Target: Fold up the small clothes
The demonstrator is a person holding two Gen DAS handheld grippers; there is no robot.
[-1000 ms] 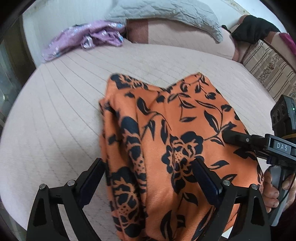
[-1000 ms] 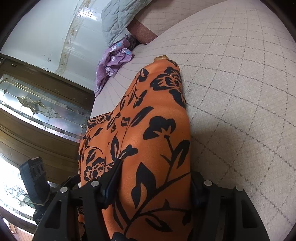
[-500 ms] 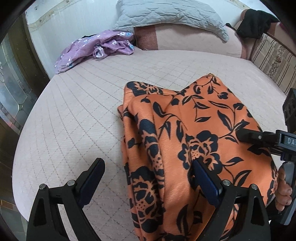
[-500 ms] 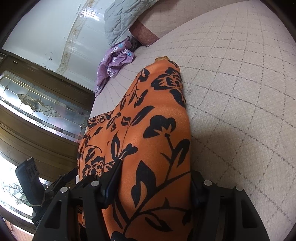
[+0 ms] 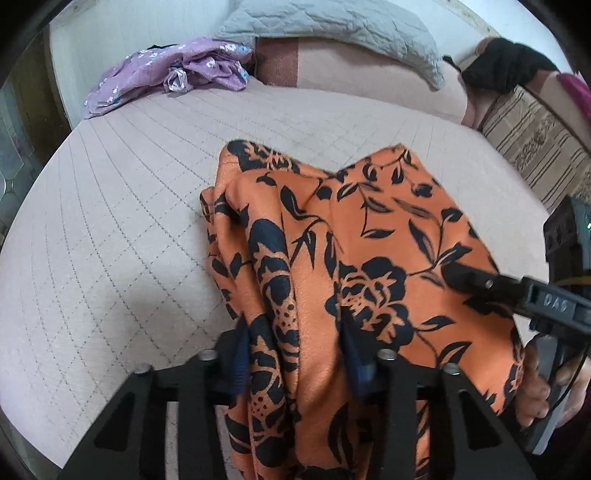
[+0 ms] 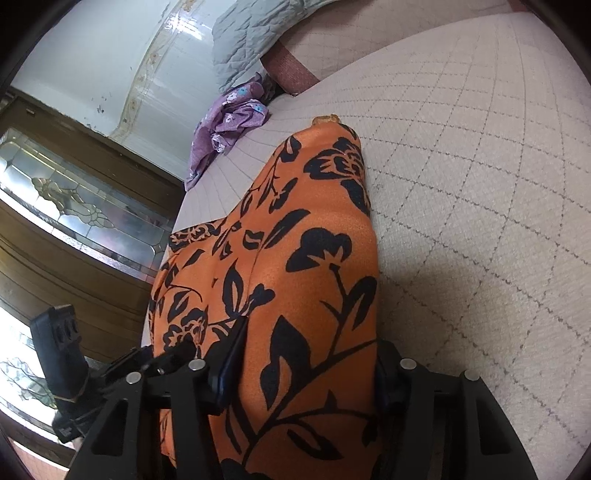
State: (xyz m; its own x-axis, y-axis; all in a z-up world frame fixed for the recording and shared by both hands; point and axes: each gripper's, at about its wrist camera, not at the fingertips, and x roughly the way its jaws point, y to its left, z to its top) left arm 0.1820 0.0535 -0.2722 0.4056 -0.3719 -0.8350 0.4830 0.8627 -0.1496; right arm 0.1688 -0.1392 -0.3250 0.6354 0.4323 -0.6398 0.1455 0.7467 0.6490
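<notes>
An orange garment with black flowers (image 5: 362, 236) lies bunched on the quilted bed, its near end lifted. My left gripper (image 5: 295, 354) is shut on its bunched left edge; the fingers (image 5: 240, 354) press the folds from both sides. My right gripper (image 6: 306, 365) is shut on the garment's right side (image 6: 303, 266); cloth fills the space between its fingers and drapes over them. In the left wrist view the right gripper (image 5: 476, 280) reaches in from the right onto the cloth. In the right wrist view the left gripper (image 6: 162, 362) shows at the lower left.
A purple flowered garment (image 5: 170, 74) lies crumpled at the far left of the bed (image 5: 110, 229). A grey quilted pillow (image 5: 332, 26) and a bolster (image 5: 369, 77) lie along the back. A dark cloth (image 5: 509, 66) sits on a striped cushion (image 5: 535, 147) at right. A glazed wooden door (image 6: 74, 206) stands beyond the bed's left edge.
My left gripper was open wide around the garment's edge; it has closed on the bunched left edge. The right gripper has kept its hold.
</notes>
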